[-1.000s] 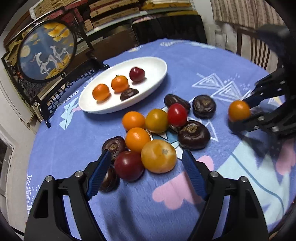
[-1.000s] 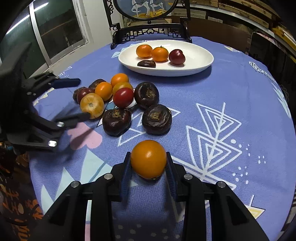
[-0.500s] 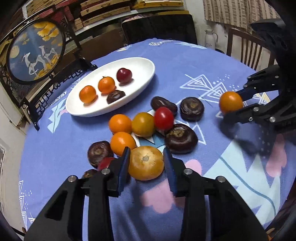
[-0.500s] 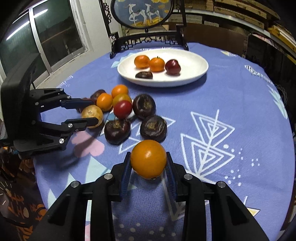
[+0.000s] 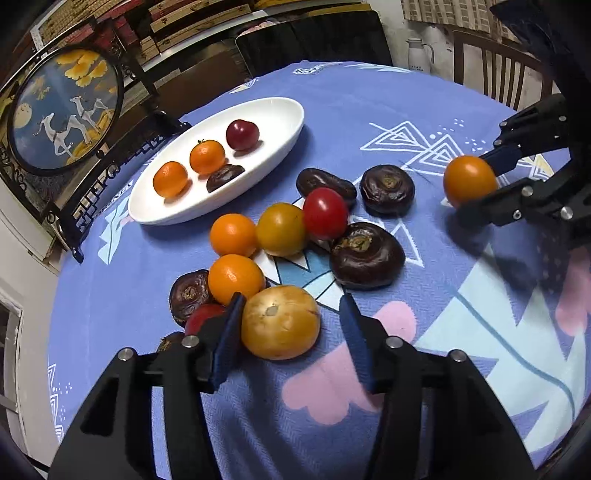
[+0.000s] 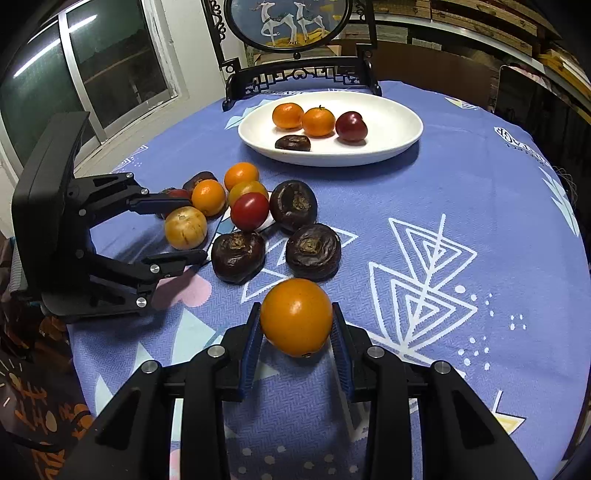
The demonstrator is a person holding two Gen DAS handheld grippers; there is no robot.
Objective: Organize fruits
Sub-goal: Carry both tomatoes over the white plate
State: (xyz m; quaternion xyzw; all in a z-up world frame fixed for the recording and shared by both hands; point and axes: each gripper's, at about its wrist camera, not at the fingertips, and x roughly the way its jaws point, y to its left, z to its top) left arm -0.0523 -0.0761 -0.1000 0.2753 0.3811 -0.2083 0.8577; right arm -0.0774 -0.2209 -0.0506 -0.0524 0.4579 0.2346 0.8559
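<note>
The right gripper [image 6: 296,343] was closed on an orange tomato [image 6: 296,316], its blue pads pressed against both sides and the fruit lifted clear of the blue tablecloth [image 6: 461,177], presumably so it could be carried over the loose pile to the white plate [image 6: 402,136]. That plate sat at the far side of the table in front of a framed deer screen [image 6: 288,22] and held two small oranges, a dark red fruit and one dark brown piece, which suggested it was the collecting place. The left gripper [image 5: 291,328] stood with its jaws part open around a yellow tomato [image 5: 280,322] at the near edge of the pile; the left pad looked to be touching it while a clear gap remained on the right, so I judged it not gripped. It probably went for this one because it lay on the outside, with room for a finger on each side. The remaining fruits [image 5: 288,236] lay clustered between gripper and plate
</note>
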